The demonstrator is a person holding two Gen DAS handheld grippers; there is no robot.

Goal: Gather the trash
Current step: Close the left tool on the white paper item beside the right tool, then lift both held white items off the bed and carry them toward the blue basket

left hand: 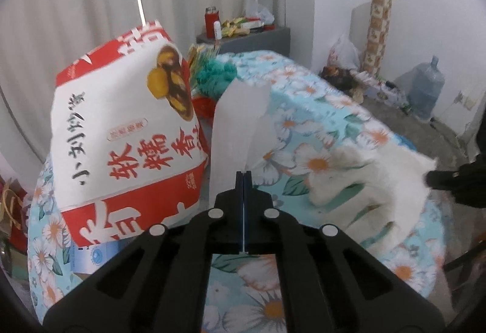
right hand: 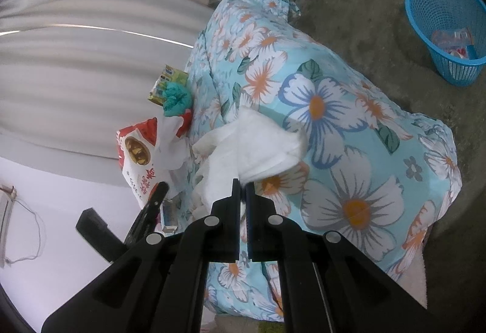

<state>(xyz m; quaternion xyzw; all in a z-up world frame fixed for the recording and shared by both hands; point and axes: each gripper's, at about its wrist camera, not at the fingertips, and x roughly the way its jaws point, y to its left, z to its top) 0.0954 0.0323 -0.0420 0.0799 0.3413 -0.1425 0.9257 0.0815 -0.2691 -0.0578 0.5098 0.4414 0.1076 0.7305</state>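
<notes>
Left gripper [left hand: 243,173] jaws clamped on translucent wrapper [left hand: 234,120]; right gripper [right hand: 243,184] jaws clamped on white tissue [right hand: 261,147], blue basket [right hand: 449,26] at two o'clock.

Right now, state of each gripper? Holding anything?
Left gripper: closed, fingers pinching a white sheet of paper or plastic.
Right gripper: closed on a crumpled white tissue over the floral cloth.
</notes>
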